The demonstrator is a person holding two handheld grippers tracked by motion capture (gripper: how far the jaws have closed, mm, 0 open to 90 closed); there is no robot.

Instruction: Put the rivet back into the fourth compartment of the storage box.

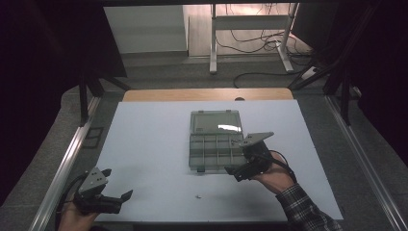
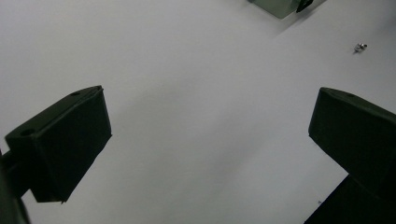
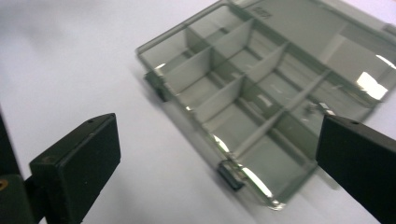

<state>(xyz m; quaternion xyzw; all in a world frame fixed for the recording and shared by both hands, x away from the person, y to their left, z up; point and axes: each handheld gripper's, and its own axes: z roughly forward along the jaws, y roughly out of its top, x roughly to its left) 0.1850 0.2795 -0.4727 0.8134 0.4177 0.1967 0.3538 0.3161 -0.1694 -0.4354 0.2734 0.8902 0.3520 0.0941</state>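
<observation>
White worktop [image 1: 144, 144]: an open clear plastic box [image 1: 215, 139] lies at centre, a small screw [image 1: 198, 196] just before it. Left tool [image 1: 117, 185] and right tool [image 1: 235, 169], jaws apart, hold nothing. The screw looks light, hard, slippery; pinch its shank.

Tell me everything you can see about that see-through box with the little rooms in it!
The compartment box looks like smoky, see-through grey plastic. It lies flat on the white table with its lid swung fully open, lying flat behind it. Thin dividers split the tray into many small compartments. Two dark latches sit on its front edge. One compartment holds something small and shiny. The right gripper hovers close by, open.
</observation>
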